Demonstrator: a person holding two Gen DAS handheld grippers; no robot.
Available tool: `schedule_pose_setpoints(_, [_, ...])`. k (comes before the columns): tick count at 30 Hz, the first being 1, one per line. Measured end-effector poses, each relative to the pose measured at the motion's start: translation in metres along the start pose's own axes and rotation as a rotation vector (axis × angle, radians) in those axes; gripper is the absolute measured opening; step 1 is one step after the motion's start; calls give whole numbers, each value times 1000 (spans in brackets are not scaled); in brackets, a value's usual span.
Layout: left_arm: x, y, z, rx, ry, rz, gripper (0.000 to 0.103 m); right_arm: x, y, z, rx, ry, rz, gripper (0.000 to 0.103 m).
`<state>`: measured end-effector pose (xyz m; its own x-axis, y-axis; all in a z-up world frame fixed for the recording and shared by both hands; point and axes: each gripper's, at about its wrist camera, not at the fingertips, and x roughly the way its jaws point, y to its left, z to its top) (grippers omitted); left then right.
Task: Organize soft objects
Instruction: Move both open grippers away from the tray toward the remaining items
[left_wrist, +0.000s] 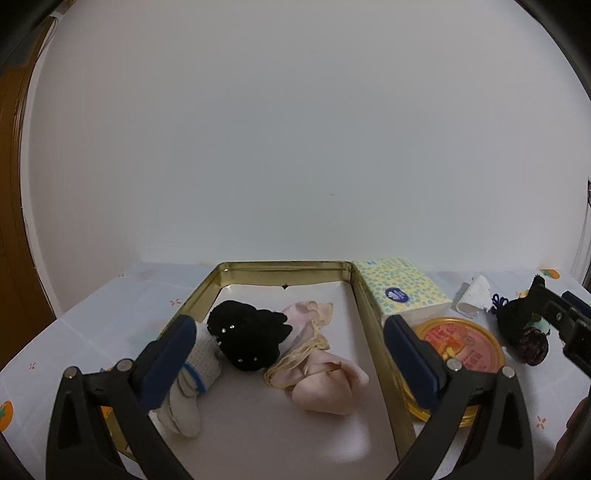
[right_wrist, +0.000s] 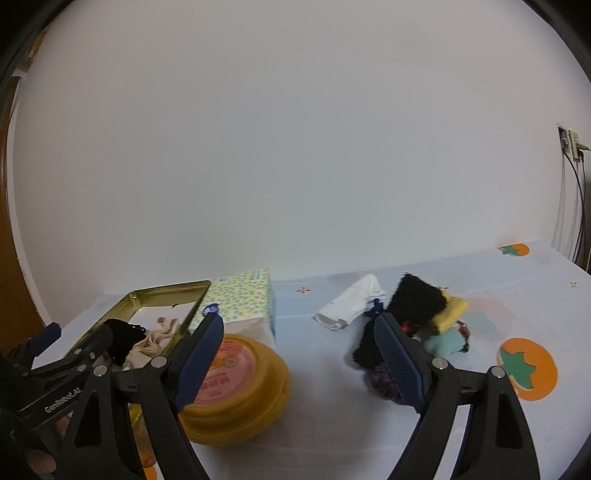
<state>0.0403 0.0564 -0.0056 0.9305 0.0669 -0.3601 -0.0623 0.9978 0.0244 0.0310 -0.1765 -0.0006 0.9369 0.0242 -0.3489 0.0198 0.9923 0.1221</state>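
A gold tin tray (left_wrist: 284, 267) holds a black knit piece (left_wrist: 247, 338), a pink cloth (left_wrist: 325, 376) and a white sock with a blue band (left_wrist: 192, 384). My left gripper (left_wrist: 291, 350) is open above the tray, empty. My right gripper (right_wrist: 299, 350) is open and empty over the table, to the right of the tray (right_wrist: 166, 290). A pile of soft things lies right of it: a black knit piece (right_wrist: 413, 306), a yellow cloth (right_wrist: 452, 312), a teal cloth (right_wrist: 445, 343), a dark purple piece (right_wrist: 384, 380) and a white rolled cloth (right_wrist: 351, 306).
A yellow-dotted tissue pack (left_wrist: 399, 291) stands by the tray's right wall, also in the right wrist view (right_wrist: 243, 299). A yellow round lidded tub (right_wrist: 236, 387) sits in front of it. The tablecloth (right_wrist: 517, 295) has orange fruit prints. A white wall is behind.
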Motion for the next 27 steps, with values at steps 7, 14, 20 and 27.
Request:
schedule_pose_setpoints(7, [-1,-6,-2,7,8,3,103,-6,-23,3,8,-10,-56,86])
schedule_pose_setpoints(14, [-5,-15,-3,2,18,-7,103,-11,-45,6,0,-20,-100,86])
schedule_pose_setpoints(20, [-12,-36,-6,10,29,-61,103,-16,-69,10,-17,-16,-166,86])
schedule_pose_setpoints(27, [-19,-71,-8,75,30,-117,103,-17,-110,13,52,16,-233,86])
